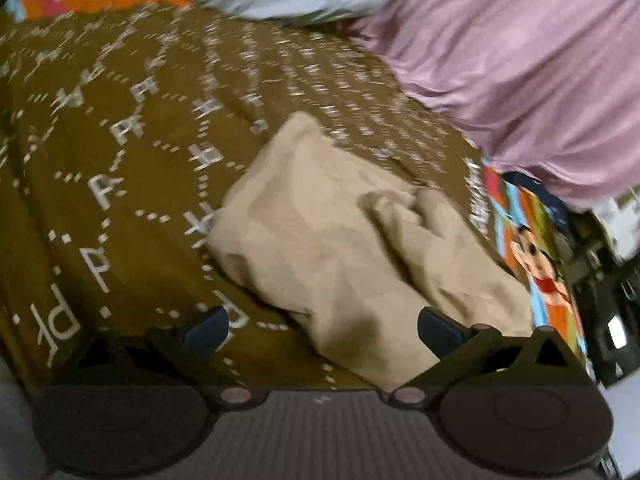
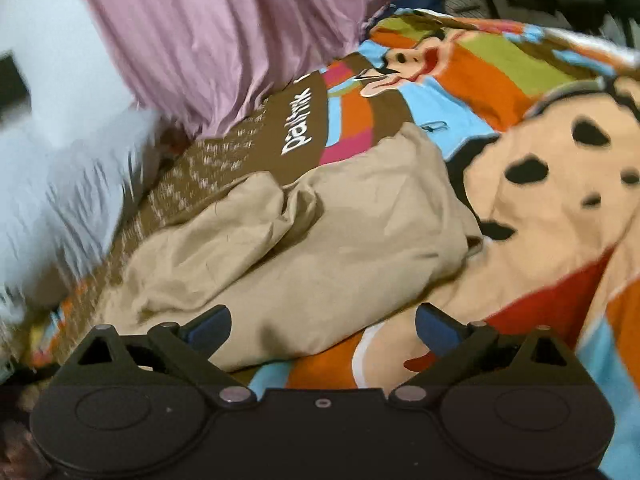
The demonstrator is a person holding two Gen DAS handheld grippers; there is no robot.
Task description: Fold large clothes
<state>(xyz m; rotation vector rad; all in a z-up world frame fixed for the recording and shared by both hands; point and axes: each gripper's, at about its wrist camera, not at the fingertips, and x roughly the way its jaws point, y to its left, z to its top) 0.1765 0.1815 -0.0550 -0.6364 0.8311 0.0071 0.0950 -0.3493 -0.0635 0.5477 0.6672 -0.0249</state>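
Both your grippers stand wide apart and hold nothing: the left gripper (image 1: 323, 326) hangs above the near edge of the beige garment (image 1: 340, 236), and the right gripper (image 2: 323, 326) hangs over its near corner (image 2: 280, 320) with bare pads (image 2: 434, 326) clear of the cloth. That garment lies bunched in a loose, rumpled heap on the brown patterned bedspread (image 1: 120, 120), one end spilling onto the bright cartoon print (image 2: 540, 200) beside it, with a puckered knot of folds near its middle (image 1: 396, 204). Judging by the heap, you are at the start of the fold, and the cloth needs spreading flat before any fold will sit true. Pick two points on the same hem or seam, one for each gripper, well apart from each other, and close on a single layer only; the bedspread lies directly beneath, so bite shallow or you will drag it along. Lift both ends together, let the wrinkles fall out, then lay the garment down on the open brown area, away from the pink curtain (image 1: 520, 60) and the pale bedding (image 2: 60, 180) at the far side. Both views are smeared by motion, so you cannot tell which edge is collar or hem; settle the grippers first and look again before you pinch.
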